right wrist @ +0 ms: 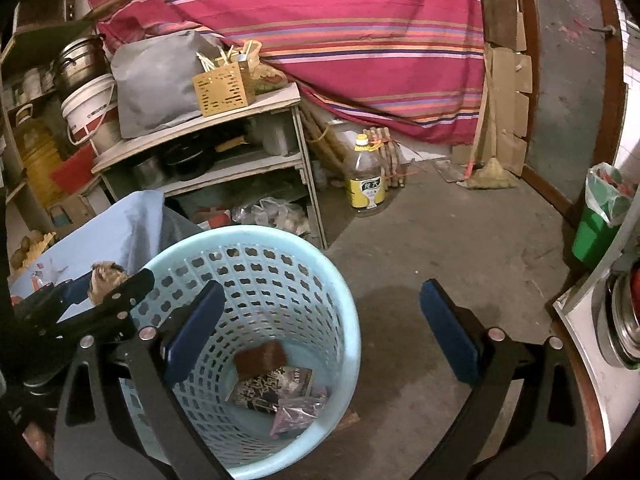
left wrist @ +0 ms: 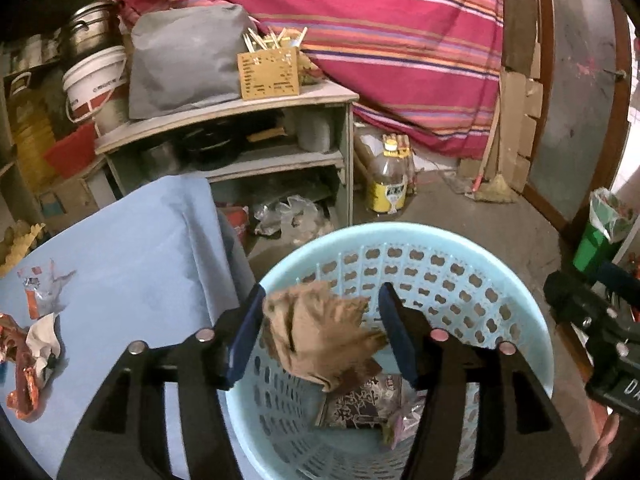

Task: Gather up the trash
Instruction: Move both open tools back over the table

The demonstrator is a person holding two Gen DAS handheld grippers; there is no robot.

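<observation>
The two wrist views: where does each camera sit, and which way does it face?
Left wrist: sits behind the left claw, looking forward and down into the blue basket; brown crumpled paper between its fingers; right claw at the edge.
Right wrist: sits behind the right claw, open over the basket rim and floor; left claw at far left.
Shared: basket, striped cloth, shelf.

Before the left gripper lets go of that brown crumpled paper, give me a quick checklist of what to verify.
1. Brown crumpled paper sits between the left gripper fingers: ok.
2. Paper is over the blue basket opening, inside the rim: ok.
3. Basket upright, with room above the wrappers at the bottom: ok.
4. Right gripper is open and holds nothing: ok.
5. Right gripper clear of the drop path: cannot tell.
6. Table trash remains on the blue cloth: not ok, collect next.
</observation>
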